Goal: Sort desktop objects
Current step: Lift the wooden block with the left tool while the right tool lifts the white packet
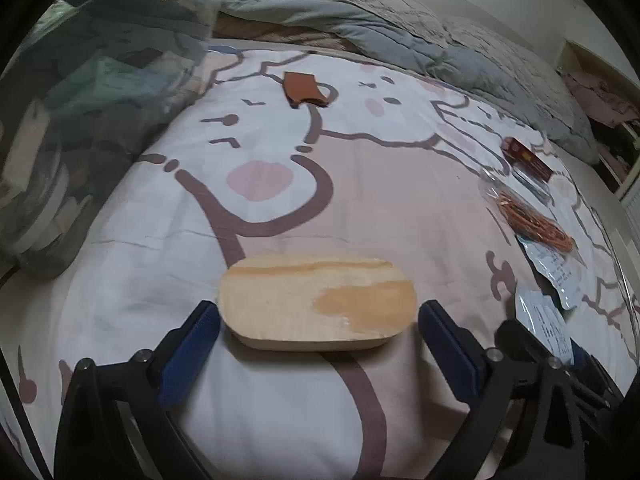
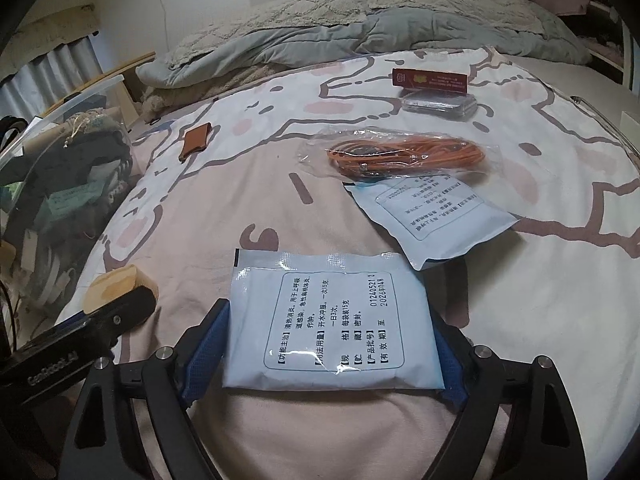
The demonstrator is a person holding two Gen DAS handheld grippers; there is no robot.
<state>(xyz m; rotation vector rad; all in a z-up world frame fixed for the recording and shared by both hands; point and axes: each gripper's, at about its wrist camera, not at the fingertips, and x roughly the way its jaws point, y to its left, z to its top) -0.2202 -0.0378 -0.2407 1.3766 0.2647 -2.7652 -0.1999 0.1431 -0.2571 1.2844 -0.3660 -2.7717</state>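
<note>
An oval wooden block (image 1: 316, 304) lies flat on the cartoon-print bedsheet (image 1: 280, 208). My left gripper (image 1: 318, 316) straddles it, open, blue pads close beside its two ends with a thin gap at the right. A white printed sachet (image 2: 328, 320) sits between the blue pads of my right gripper (image 2: 332, 344), which press on both its side edges. The right wrist view shows the wooden block (image 2: 116, 284) at lower left behind a left-gripper finger (image 2: 120, 312).
A second sachet (image 2: 436, 216), a bagged orange cable (image 2: 404, 156), a clear case (image 2: 440, 106) and a red box (image 2: 430, 80) lie further back on the right. A brown leather sleeve (image 1: 304, 88) lies mid-bed. A clear bin of clutter (image 1: 80, 120) stands left; a grey duvet (image 1: 360, 24) is behind.
</note>
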